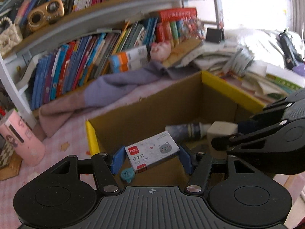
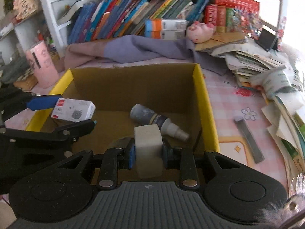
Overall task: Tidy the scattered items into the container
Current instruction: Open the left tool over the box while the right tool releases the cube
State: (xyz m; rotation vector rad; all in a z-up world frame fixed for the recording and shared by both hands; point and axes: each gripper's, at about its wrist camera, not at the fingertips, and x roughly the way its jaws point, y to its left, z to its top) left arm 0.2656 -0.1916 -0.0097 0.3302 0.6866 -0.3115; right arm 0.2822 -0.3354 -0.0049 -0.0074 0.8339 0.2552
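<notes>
1. The left gripper (image 1: pixel 150 157) is clamped on a staple box (image 1: pixel 152 155), held above the cardboard box (image 2: pixel 198 95) near its left wall.
2. The right gripper (image 2: pixel 148 152) is clamped on a white eraser (image 2: pixel 148 143), over the near edge.
3. A small bottle (image 2: pixel 158 121) lies on the box floor.
4. Advice: lower each load onto bare floor clear of the bottle, then part the jaws, one hand at a time.
5. A dark ruler (image 2: pixel 249 139) remains on the tabletop (image 2: pixel 225 99), right of the box.

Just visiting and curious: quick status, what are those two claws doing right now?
Left gripper shut on staple box, right gripper shut on eraser. Both over carton; spray bottle already inside. Nothing blocking the drop.
</notes>
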